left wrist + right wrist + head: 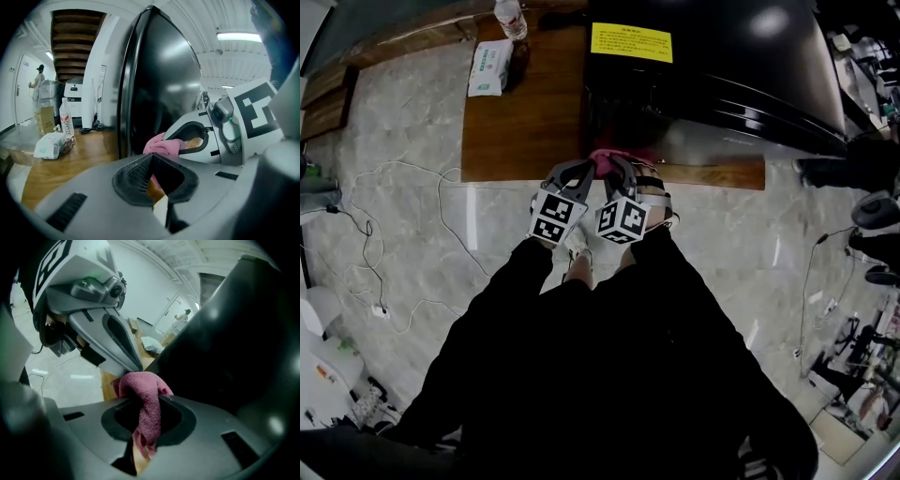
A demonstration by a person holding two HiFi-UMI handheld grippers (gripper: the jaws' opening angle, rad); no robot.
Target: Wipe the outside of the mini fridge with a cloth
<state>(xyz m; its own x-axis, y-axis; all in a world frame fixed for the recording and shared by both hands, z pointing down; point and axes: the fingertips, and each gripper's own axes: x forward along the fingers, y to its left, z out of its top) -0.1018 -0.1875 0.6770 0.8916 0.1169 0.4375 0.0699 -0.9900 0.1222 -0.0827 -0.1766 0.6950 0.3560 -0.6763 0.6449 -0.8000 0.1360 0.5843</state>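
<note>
The black mini fridge (712, 66) stands on a wooden platform (520, 122). Both grippers are close together at its front lower corner. My right gripper (623, 167) is shut on a pink cloth (607, 157), which bunches out past its tips against the fridge's dark glossy side (234, 348). In the right gripper view the cloth (140, 383) runs down between the jaws (144, 405). My left gripper (578, 171) sits just left of it. Its jaws (151, 157) meet at the tips with nothing seen between them. The cloth (161, 145) lies just beyond them, by the fridge door (164, 84).
A tissue pack (490, 67) and a water bottle (511, 19) sit at the platform's far left. Cables (366, 244) trail over the marble floor to the left. Equipment crowds the right edge (872, 216). A person (37, 79) stands far off.
</note>
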